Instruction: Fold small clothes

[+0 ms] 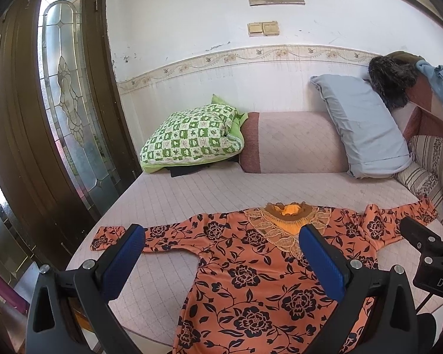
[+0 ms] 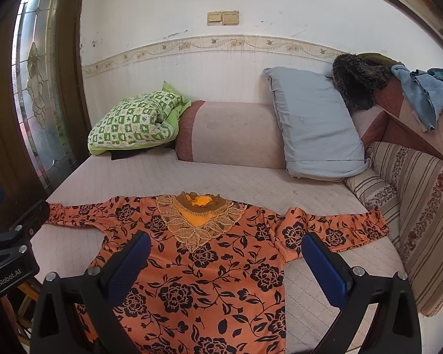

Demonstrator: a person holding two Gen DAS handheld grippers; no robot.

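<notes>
An orange dress with black flowers and a lace collar (image 1: 251,268) lies flat, front up, on the pale quilted bed (image 1: 192,188), both sleeves spread out; it also shows in the right wrist view (image 2: 209,268). My left gripper (image 1: 221,247) is open and empty, held above the dress's left half. My right gripper (image 2: 226,253) is open and empty, held above the dress's right half. The right gripper's body shows at the left wrist view's right edge (image 1: 428,247); the left gripper's body shows at the right wrist view's left edge (image 2: 11,250).
A green checked pillow (image 1: 192,138), a pink bolster (image 1: 292,144) and a grey pillow (image 1: 366,129) lie at the bed's far end. A striped cushion (image 2: 413,206) and a headboard with draped clothes (image 2: 422,100) are on the right. A dark wooden door (image 1: 59,112) stands on the left.
</notes>
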